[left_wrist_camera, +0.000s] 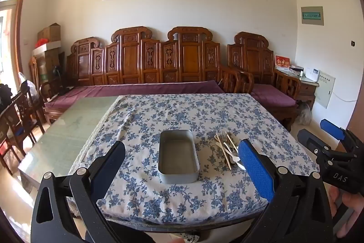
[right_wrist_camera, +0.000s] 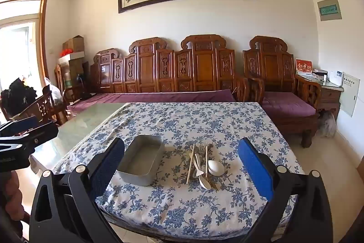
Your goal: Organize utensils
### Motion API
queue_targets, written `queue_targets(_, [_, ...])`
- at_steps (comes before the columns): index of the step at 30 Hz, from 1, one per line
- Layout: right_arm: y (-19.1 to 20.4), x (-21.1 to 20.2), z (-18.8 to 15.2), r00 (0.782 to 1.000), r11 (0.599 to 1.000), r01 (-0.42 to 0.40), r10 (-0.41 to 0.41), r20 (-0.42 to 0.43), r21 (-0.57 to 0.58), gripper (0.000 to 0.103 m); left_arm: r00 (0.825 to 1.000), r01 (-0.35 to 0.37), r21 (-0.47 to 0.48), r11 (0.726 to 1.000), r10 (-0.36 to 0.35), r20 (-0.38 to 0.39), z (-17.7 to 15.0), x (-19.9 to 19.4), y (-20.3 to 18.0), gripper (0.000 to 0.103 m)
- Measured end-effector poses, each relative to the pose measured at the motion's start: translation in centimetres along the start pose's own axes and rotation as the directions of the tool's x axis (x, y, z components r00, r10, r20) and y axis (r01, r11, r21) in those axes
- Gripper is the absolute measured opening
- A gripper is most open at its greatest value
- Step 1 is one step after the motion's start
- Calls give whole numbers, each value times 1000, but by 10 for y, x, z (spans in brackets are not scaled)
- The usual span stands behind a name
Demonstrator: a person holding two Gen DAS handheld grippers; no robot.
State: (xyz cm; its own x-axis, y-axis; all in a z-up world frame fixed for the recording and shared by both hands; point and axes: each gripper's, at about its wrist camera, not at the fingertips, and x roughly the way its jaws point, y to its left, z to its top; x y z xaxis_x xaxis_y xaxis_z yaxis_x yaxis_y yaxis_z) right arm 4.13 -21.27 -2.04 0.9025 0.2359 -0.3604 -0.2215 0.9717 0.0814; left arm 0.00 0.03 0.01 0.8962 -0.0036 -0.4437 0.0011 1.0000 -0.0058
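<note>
An empty grey metal tray (left_wrist_camera: pixel 178 156) (right_wrist_camera: pixel 142 160) sits on the blue-floral tablecloth. To its right lies a pile of utensils (left_wrist_camera: pixel 228 148) (right_wrist_camera: pixel 203 163): forks, chopsticks and white spoons. My left gripper (left_wrist_camera: pixel 182 163) is open and empty, held above the table's near edge in front of the tray. My right gripper (right_wrist_camera: pixel 180 165) is open and empty, in front of the pile. The right gripper also shows in the left wrist view (left_wrist_camera: pixel 334 147), and the left gripper in the right wrist view (right_wrist_camera: pixel 22 136).
The cloth (left_wrist_camera: pixel 182 115) covers the right part of a glass-topped table (left_wrist_camera: pixel 68 129). Carved wooden sofas (left_wrist_camera: pixel 147 65) with purple cushions stand behind it. A wooden chair (left_wrist_camera: pixel 20 115) stands at the left.
</note>
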Motion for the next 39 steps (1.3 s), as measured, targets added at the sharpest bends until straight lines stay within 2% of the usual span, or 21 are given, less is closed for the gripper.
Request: queue_targets(39, [-1, -2, 1, 1000, 1000, -5, 5, 13, 2, 100, 1000, -10, 10, 1000, 10, 20, 8, -7, -1, 96])
